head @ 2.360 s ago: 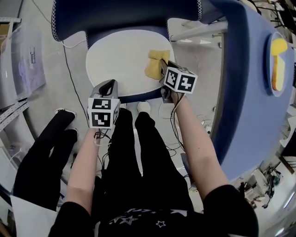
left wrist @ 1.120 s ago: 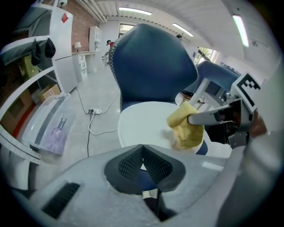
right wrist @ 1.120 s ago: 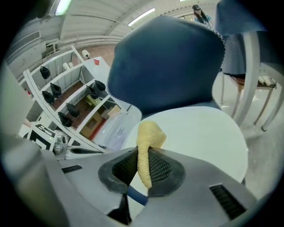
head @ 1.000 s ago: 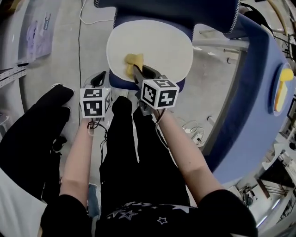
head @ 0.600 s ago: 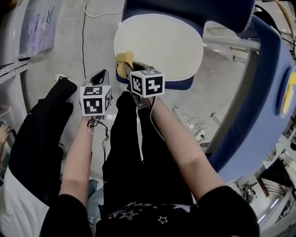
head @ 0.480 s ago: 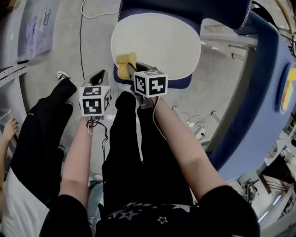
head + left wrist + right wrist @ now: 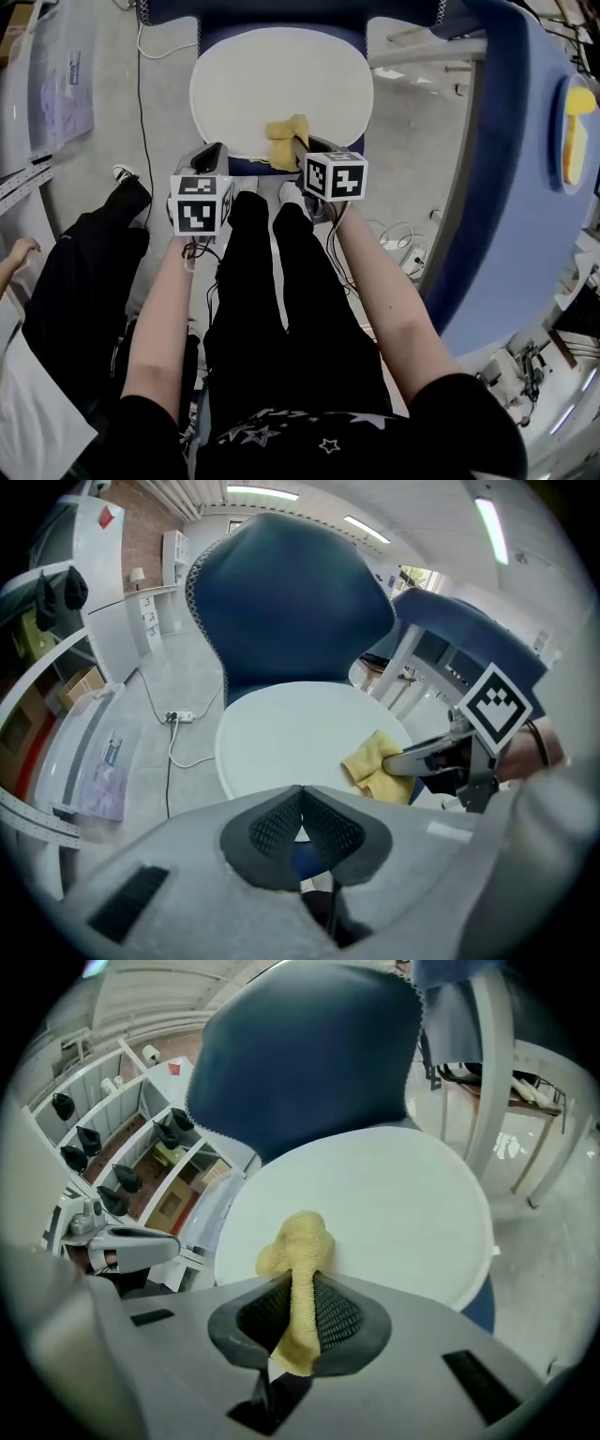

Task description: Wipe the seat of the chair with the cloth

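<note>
Mid-wipe, I judge: my right gripper (image 7: 300,148) pinches the cloth (image 7: 284,139) at the seat's (image 7: 281,75) front edge, my left gripper (image 7: 212,157) clenched empty just off it; next I'd drag the cloth across the seat.

The cloth (image 7: 286,141) sits on the seat's (image 7: 281,80) front edge in the right gripper (image 7: 300,150), left gripper (image 7: 214,156) leftward.

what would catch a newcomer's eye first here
The yellow cloth, pinched in the right gripper, stands out against the white round seat, at its near edge. Behind it rises the dark blue chair back; the left gripper hangs shut and empty by the seat's front left.
</note>
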